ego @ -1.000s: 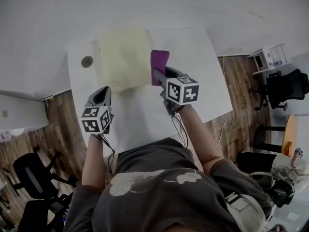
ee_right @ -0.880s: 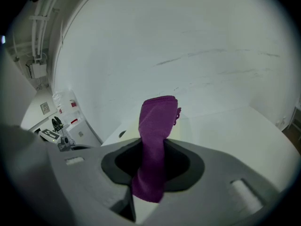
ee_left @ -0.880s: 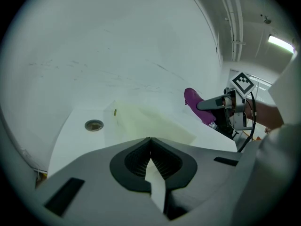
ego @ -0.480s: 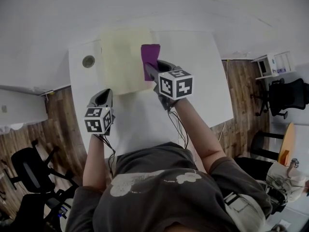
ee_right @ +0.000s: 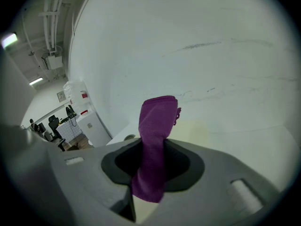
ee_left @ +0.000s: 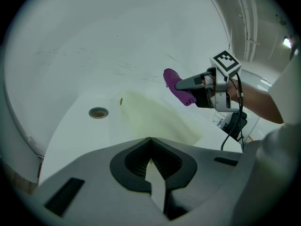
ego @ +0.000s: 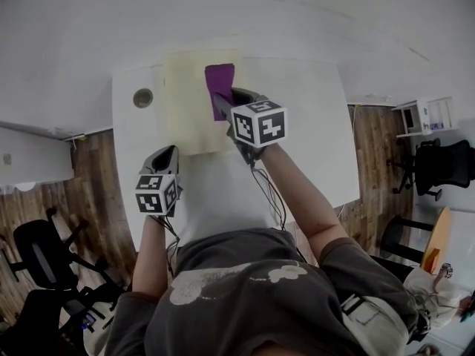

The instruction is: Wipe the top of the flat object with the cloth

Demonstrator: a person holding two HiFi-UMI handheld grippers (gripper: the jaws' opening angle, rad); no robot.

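A pale yellow flat sheet (ego: pixel 185 121) lies on the far left part of the white table (ego: pixel 304 124). The right gripper (ego: pixel 225 104) is clamped on a purple cloth (ego: pixel 219 80), which juts out past the jaws over the sheet's right half and looks raised off it in the left gripper view. The left gripper (ego: pixel 165 156) hangs over the table's near left with its jaws together and nothing between them. A round cable grommet (ego: pixel 142 98) sits just left of the sheet. Office chairs (ego: pixel 438 162) stand on the wood floor (ego: pixel 96 176).
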